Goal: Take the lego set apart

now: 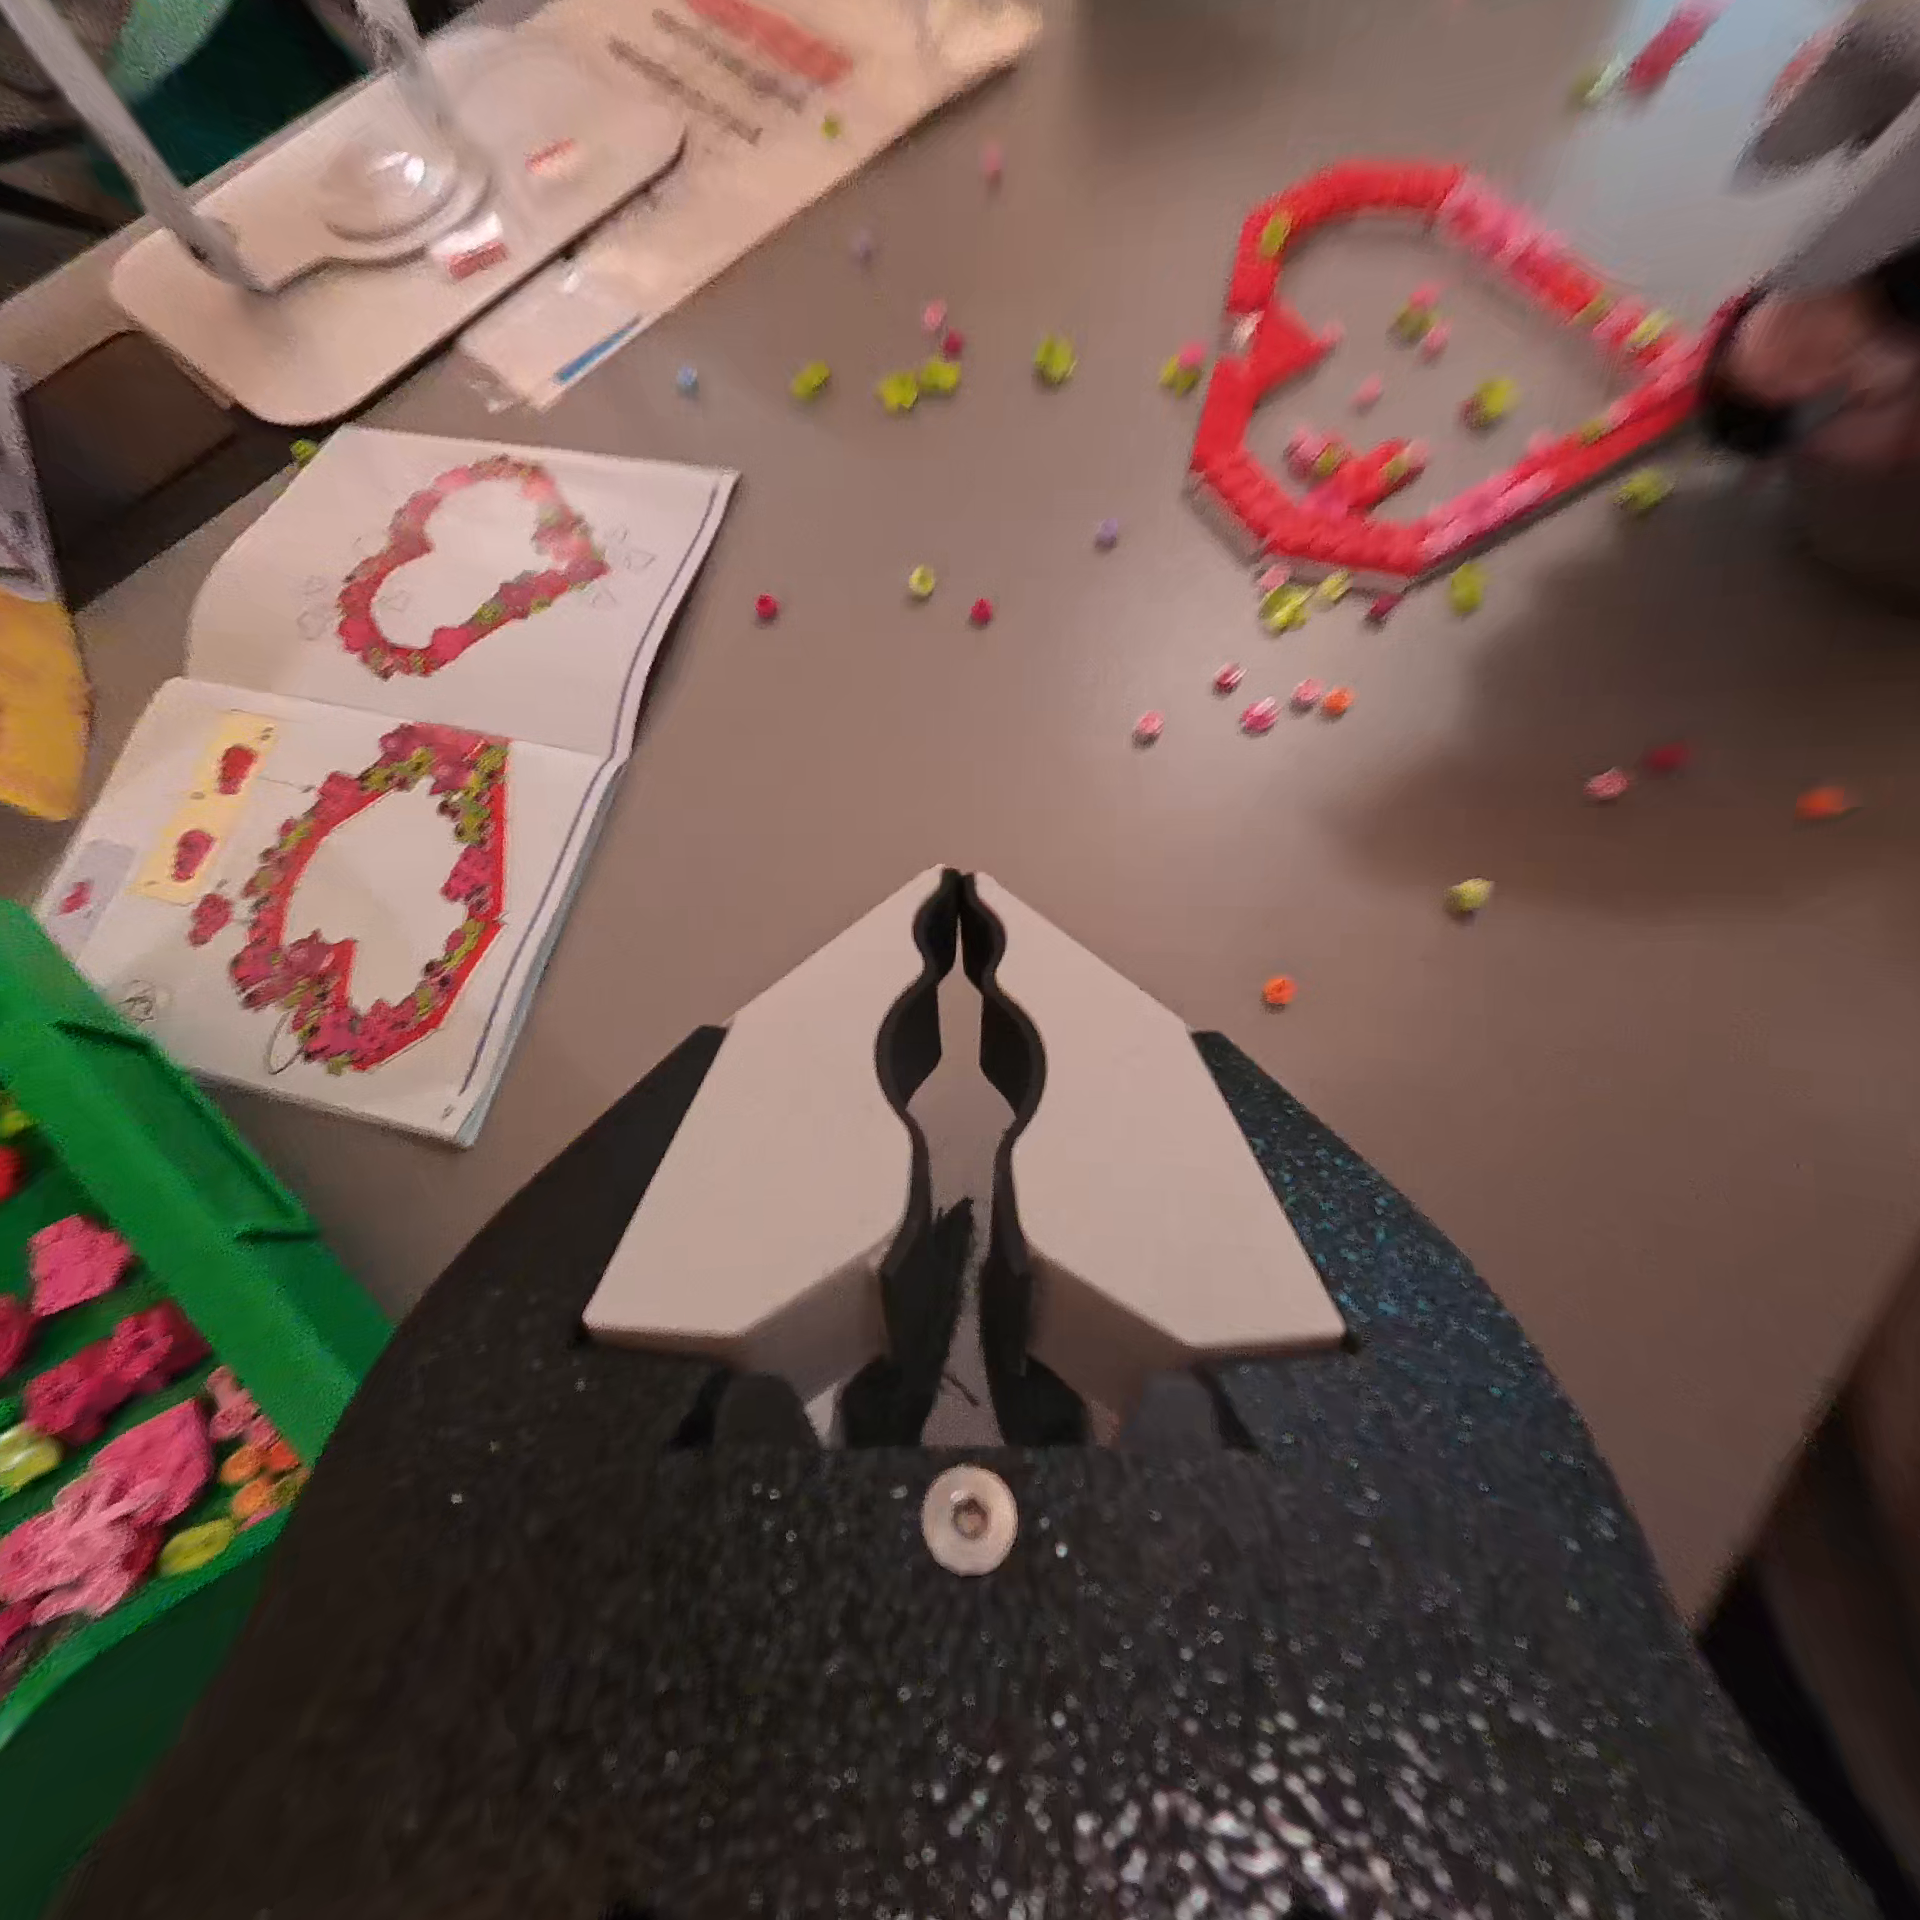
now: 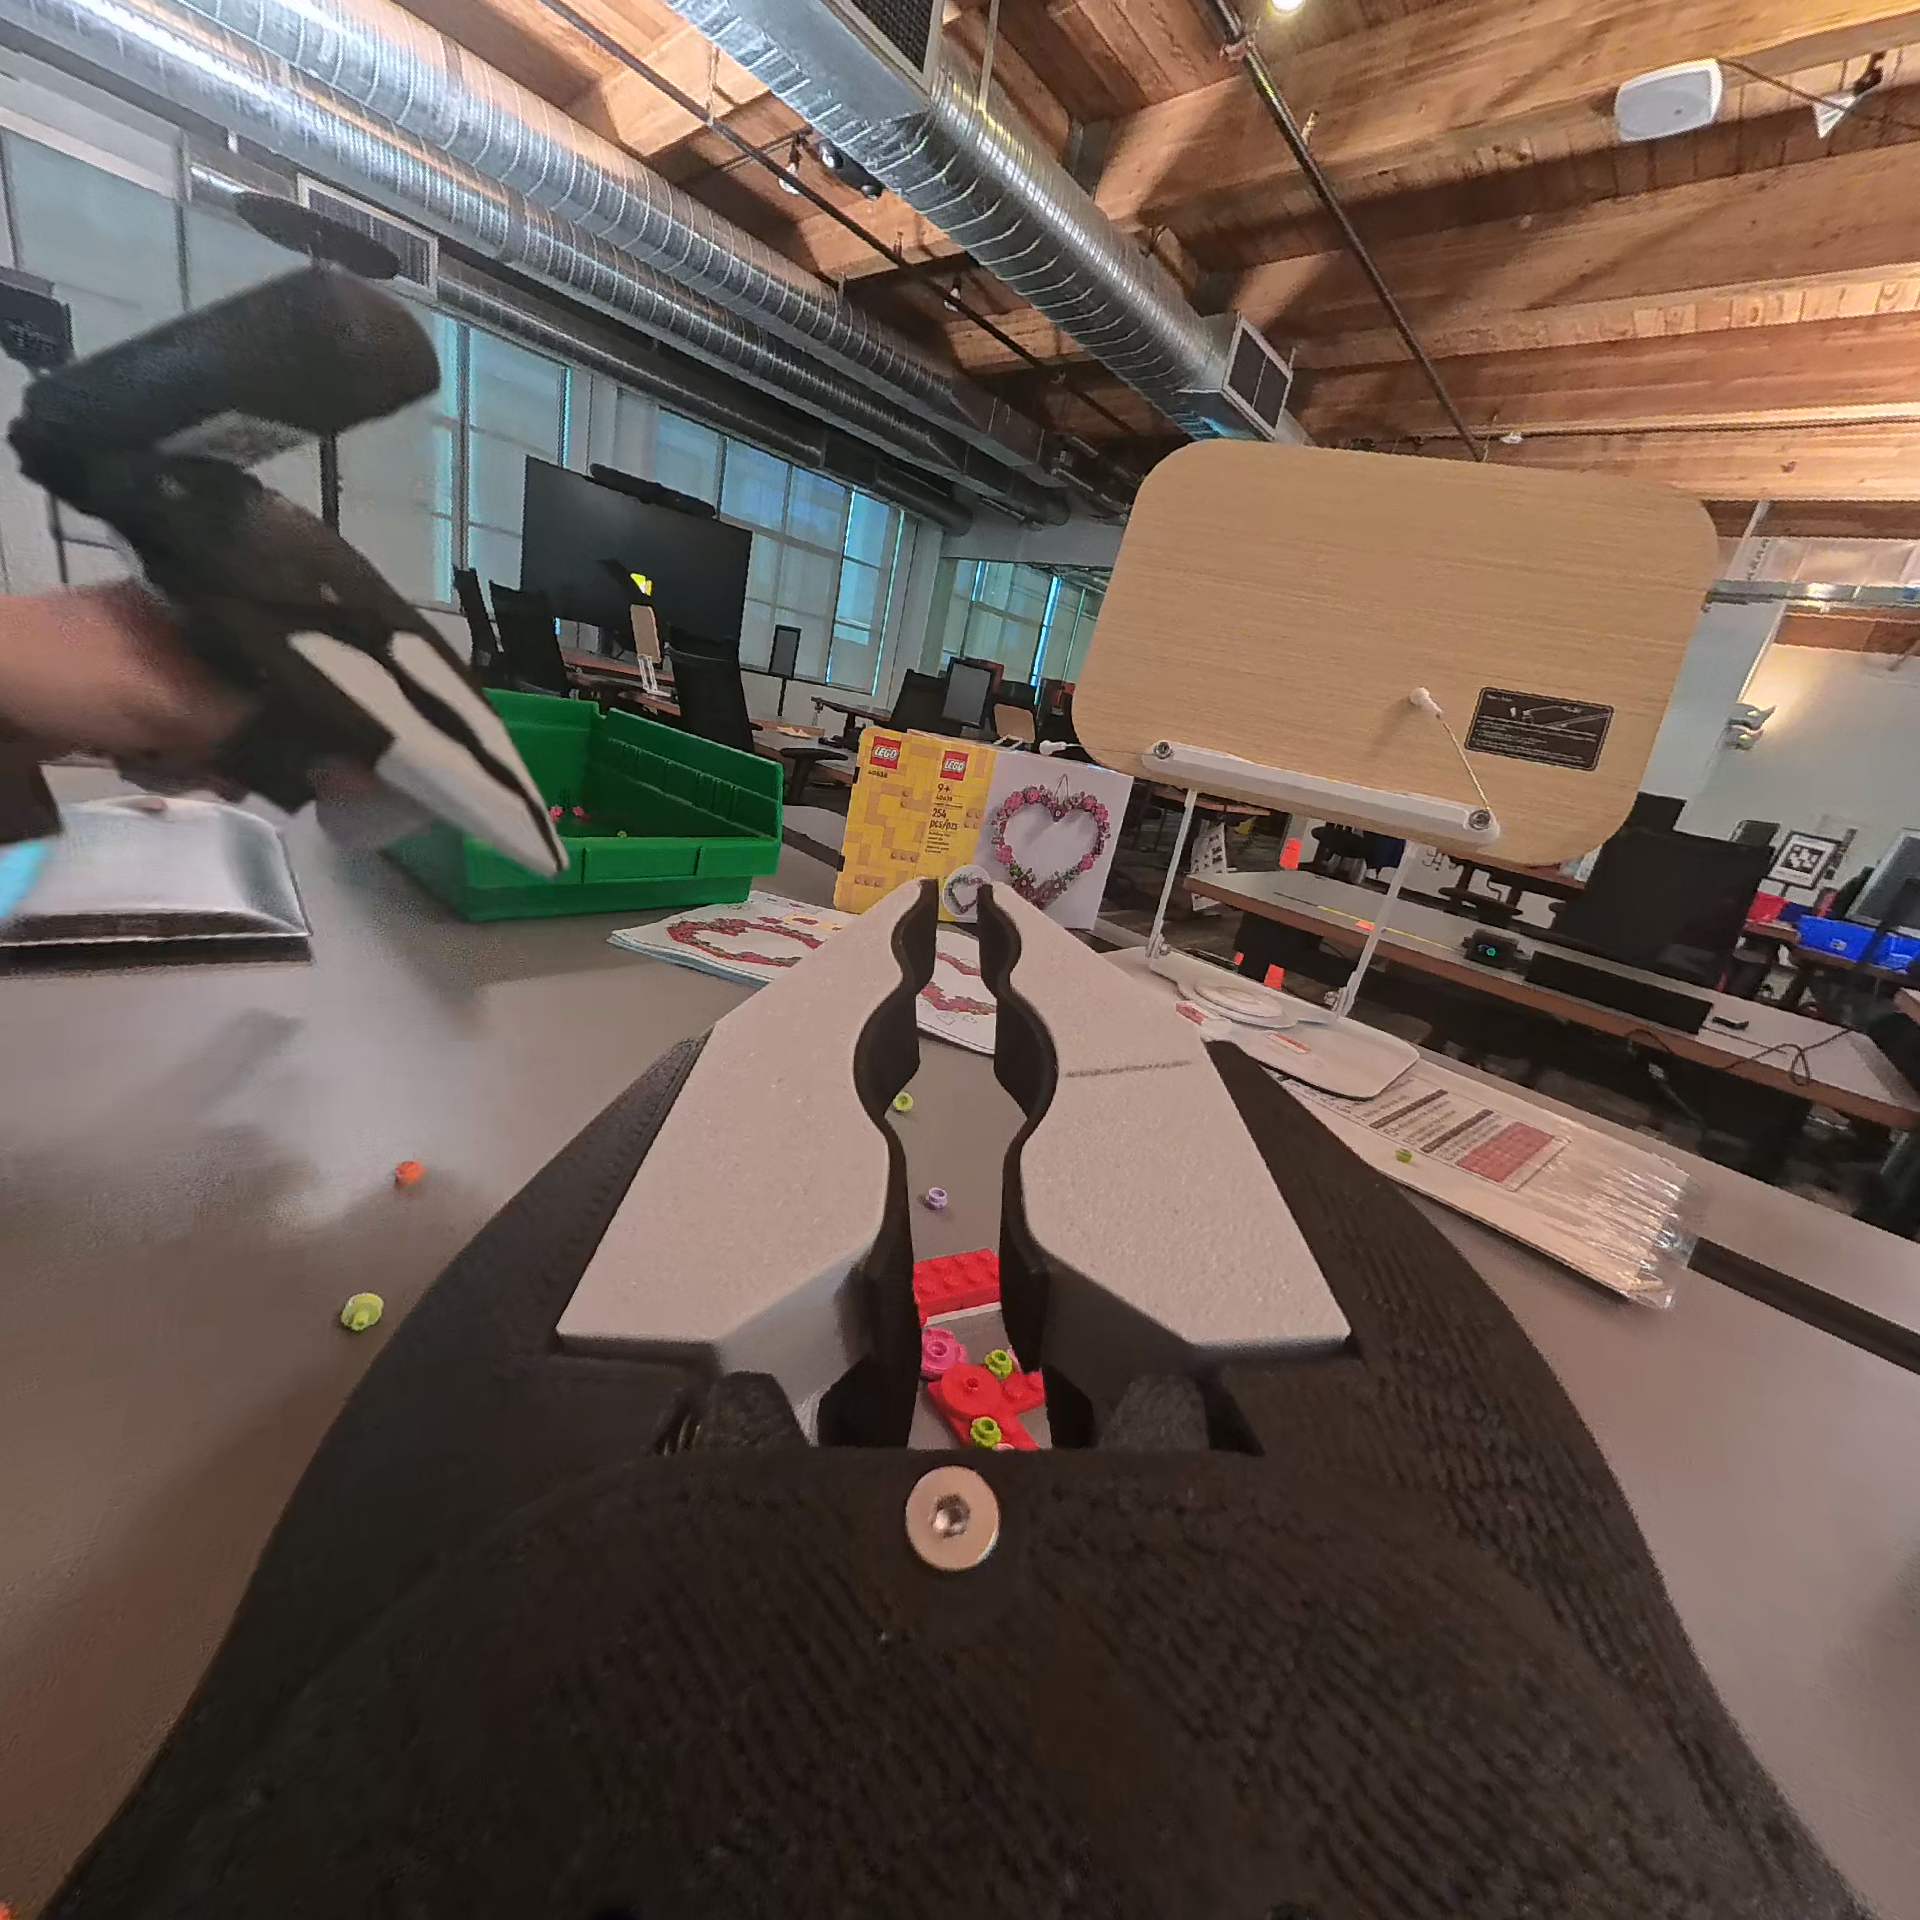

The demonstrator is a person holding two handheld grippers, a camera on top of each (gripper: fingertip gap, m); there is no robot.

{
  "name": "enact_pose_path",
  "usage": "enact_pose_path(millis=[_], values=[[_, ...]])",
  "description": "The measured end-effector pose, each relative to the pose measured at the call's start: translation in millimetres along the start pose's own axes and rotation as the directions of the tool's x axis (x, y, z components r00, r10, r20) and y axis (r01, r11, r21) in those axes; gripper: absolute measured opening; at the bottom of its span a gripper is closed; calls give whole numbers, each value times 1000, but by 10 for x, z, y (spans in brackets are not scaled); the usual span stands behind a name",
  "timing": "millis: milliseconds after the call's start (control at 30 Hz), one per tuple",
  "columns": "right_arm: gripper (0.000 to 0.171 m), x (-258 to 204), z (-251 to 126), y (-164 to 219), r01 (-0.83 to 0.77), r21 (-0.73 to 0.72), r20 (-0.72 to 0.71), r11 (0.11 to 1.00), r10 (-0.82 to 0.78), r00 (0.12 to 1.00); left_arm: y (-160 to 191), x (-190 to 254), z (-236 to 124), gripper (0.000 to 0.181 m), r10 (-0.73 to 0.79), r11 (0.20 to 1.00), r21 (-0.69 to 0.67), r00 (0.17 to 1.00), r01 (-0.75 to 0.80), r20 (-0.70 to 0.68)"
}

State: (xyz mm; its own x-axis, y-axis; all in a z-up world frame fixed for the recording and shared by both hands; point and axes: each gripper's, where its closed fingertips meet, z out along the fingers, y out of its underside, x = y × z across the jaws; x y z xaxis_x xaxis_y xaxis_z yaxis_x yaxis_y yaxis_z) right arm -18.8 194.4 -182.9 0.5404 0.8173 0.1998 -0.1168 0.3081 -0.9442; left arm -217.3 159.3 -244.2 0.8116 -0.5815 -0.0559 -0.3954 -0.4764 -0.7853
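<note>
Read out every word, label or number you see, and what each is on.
I don't repeat writing; these bear it.
Yellow box: logos and numbers, legible.
Black sticker on wooden board: too small.
Sheet in clear sleeve: too small.
Open booklet: print blurred.

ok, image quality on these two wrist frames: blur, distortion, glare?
Left wrist view: motion blur across the far scene; the red heart frame and booklet are smeared, the left gripper sharper. Right wrist view: mostly sharp, but the other gripper at left is motion-blurred; fisheye bends the ceiling ducts; soft glare on the table.
</note>
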Motion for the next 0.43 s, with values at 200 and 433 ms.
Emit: enact_pose_path(millis=[200, 433], values=[[6, -3, 0, 6, 1, -3, 2, 1000, -1, 1000, 187, 583, 76, 21, 41, 994, -84, 951, -70, -306], [6, -8, -6, 3, 3, -3, 2, 1000, -3, 1000, 567, 891, 383, 23, 102, 974, -156, 931, -165, -349]])
